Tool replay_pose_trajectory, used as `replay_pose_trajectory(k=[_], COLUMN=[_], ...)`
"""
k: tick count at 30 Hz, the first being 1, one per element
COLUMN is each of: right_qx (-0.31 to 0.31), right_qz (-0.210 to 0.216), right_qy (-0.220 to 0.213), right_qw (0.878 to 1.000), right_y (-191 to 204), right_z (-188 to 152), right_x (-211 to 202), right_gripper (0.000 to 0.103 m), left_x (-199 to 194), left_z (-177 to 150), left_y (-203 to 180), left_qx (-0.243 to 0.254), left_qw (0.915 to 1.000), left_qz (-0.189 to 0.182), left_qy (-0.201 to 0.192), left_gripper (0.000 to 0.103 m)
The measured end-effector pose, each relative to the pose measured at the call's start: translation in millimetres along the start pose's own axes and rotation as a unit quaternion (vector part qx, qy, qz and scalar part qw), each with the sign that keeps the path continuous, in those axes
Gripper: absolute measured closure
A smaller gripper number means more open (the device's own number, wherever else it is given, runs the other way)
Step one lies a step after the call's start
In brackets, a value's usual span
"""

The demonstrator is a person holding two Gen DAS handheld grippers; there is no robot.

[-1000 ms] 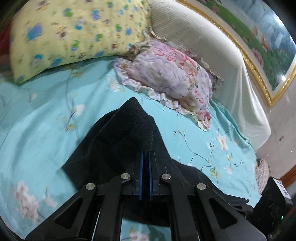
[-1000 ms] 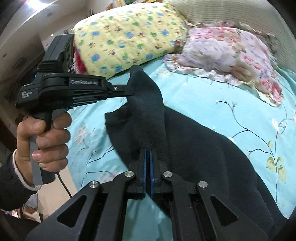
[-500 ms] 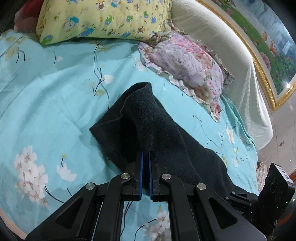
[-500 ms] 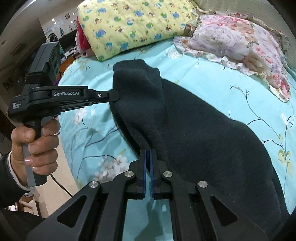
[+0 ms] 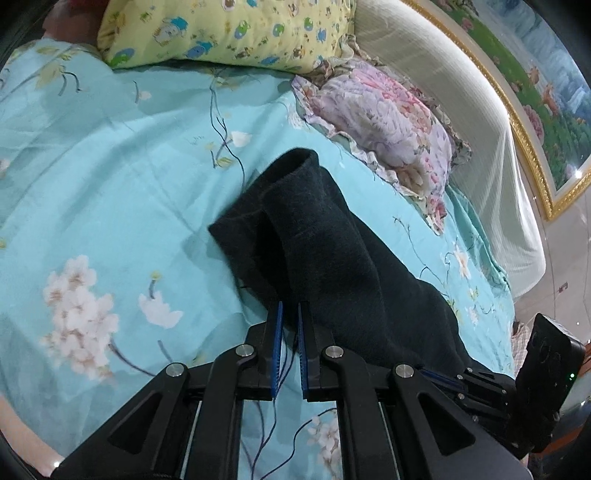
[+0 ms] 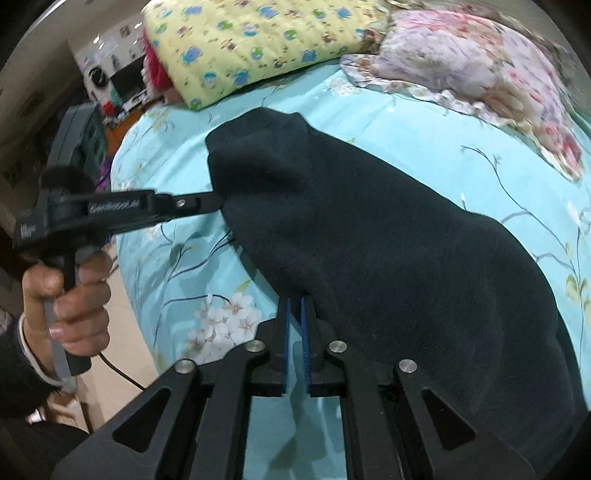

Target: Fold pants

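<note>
Dark fleece pants (image 5: 332, 254) lie on the turquoise floral bedsheet, folded over with a raised edge at the far end; they also fill the right wrist view (image 6: 388, 240). My left gripper (image 5: 290, 310) has its blue pads slightly parted at the pants' near edge, with loose threads between them. It also shows from the side in the right wrist view (image 6: 218, 201), tips against the fabric edge. My right gripper (image 6: 294, 304) has its pads slightly parted at the pants' near edge. Whether fabric is still between either pair of pads is unclear.
A yellow patterned pillow (image 5: 229, 33) and a pink floral pillow (image 5: 384, 122) lie at the head of the bed by a white headboard (image 5: 461, 92). The bed's left edge (image 6: 133, 258) drops to the floor. The right gripper's body (image 5: 543, 373) sits at lower right.
Both grippers have lowered the pants' edge onto the bed toward the near side, and both pairs of pads have parted from fully shut to a small gap.
</note>
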State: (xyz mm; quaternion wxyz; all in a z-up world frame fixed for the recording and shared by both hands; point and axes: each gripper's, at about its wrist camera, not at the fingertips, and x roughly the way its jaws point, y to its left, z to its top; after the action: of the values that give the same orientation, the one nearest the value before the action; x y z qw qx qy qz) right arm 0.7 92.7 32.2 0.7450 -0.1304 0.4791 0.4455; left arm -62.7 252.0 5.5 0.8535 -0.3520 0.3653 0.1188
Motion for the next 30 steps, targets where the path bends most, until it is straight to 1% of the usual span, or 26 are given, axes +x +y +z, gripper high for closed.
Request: replay_pose_trajectory(k=[1, 3, 5, 7, 8, 10, 12, 14, 16, 20, 22, 23, 25, 30], right_qx=[0.005, 0.015, 0.026, 0.041, 0.049, 0.065, 0.078, 0.09, 0.1, 0.123, 0.14, 0.15, 0.165, 0.168], right_qz=[0.0, 0.002, 0.003, 0.007, 0.008, 0.011, 0.004, -0.003, -0.004, -0.019, -0.027, -0.031, -0.041, -0.063], right_qy=[-0.003, -0.006, -0.009, -0.014, -0.017, -0.022, -0.026, -0.037, -0.05, -0.061, -0.066, -0.068, -0.075, -0.087], right_qw=[1.0, 1.0, 1.0, 0.999, 0.999, 0.998, 0.997, 0.995, 0.994, 0.99, 0.988, 0.986, 0.983, 0.98], right_y=[-1.3, -4.1, -6.5, -10.8, -13.1, -18.4, -23.5, -29.9, -36.1, -53.6, -66.2, -72.5, -87.0, -110.9], right_z=[-0.4, -0.8, -1.7, -2.5, -3.0, -4.2, -6.0, -8.3, -10.1, -10.6, -9.3, -8.3, -3.8, 16.4], right_x=[-2.4, -6.0, -8.8, -12.6, -14.8, -19.0, -23.3, -29.7, -36.4, -46.2, -49.8, -51.8, -56.2, -58.7], right_gripper=[0.096, 0.096, 0.096, 0.096, 0.096, 0.095, 0.083, 0.053, 0.051, 0.051, 0.051, 0.051, 0.051, 0.051], left_x=[-2.8, -6.8, -9.9, -12.2, -13.0, -13.7, -12.7, -10.0, -5.7, 3.4, 7.6, 9.4, 12.2, 19.8], left_z=[0.7, 2.8, 4.6, 6.3, 6.8, 7.9, 8.3, 8.9, 10.3, 15.5, 18.7, 20.1, 23.5, 31.9], left_y=[1.1, 4.6, 6.7, 6.6, 6.2, 2.3, -1.7, -3.9, -4.0, -1.9, -1.6, -1.2, 0.5, 8.0], left_qx=[-0.002, -0.013, -0.024, -0.031, -0.031, -0.026, -0.02, -0.02, -0.024, -0.032, -0.032, -0.033, -0.035, -0.048], left_qw=[1.0, 0.9999, 0.9997, 0.9995, 0.9995, 0.9997, 0.9998, 0.9997, 0.9994, 0.9989, 0.9986, 0.9985, 0.9984, 0.9977], left_qz=[0.002, -0.001, -0.002, -0.004, -0.004, -0.003, 0.008, 0.011, 0.017, 0.021, 0.028, 0.03, 0.03, 0.033], left_qy=[-0.001, 0.001, 0.0, 0.001, 0.001, 0.002, 0.005, 0.009, 0.016, 0.027, 0.032, 0.033, 0.034, 0.035], left_gripper=[0.088, 0.08, 0.075, 0.066, 0.064, 0.054, 0.048, 0.047, 0.047, 0.044, 0.035, 0.034, 0.034, 0.034])
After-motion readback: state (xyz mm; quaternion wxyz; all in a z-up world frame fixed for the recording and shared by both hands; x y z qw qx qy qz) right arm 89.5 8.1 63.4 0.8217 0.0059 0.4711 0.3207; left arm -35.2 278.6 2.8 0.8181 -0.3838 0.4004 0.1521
